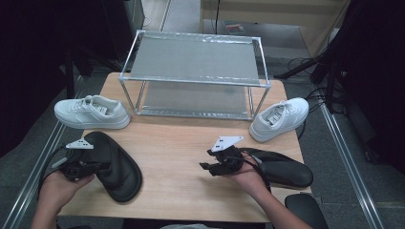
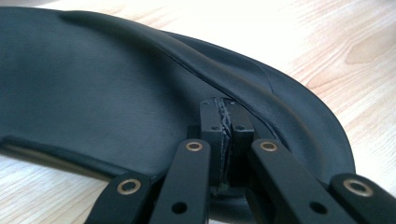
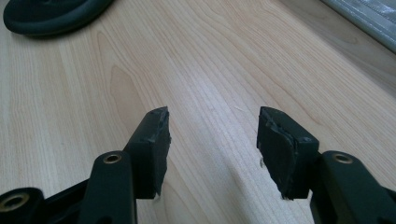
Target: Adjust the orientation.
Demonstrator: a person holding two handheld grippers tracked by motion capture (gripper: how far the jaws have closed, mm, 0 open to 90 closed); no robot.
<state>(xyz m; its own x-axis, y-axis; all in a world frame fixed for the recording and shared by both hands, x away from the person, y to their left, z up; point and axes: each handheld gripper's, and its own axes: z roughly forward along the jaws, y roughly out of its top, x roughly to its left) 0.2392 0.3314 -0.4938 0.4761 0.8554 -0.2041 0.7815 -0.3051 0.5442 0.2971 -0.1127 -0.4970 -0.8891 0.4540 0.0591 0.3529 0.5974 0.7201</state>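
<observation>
1. The left gripper (image 2: 226,122) was clenched on the strap of the left black slipper (image 1: 113,164) — at the table's (image 1: 181,148) near-left.
2. The right gripper (image 3: 212,135) hung released above bare wood — beside the right black slipper (image 1: 284,169).

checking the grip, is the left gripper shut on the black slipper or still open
Shut on it. In the left gripper view the left gripper has its pads pressed together on the black slipper strap edge.
</observation>
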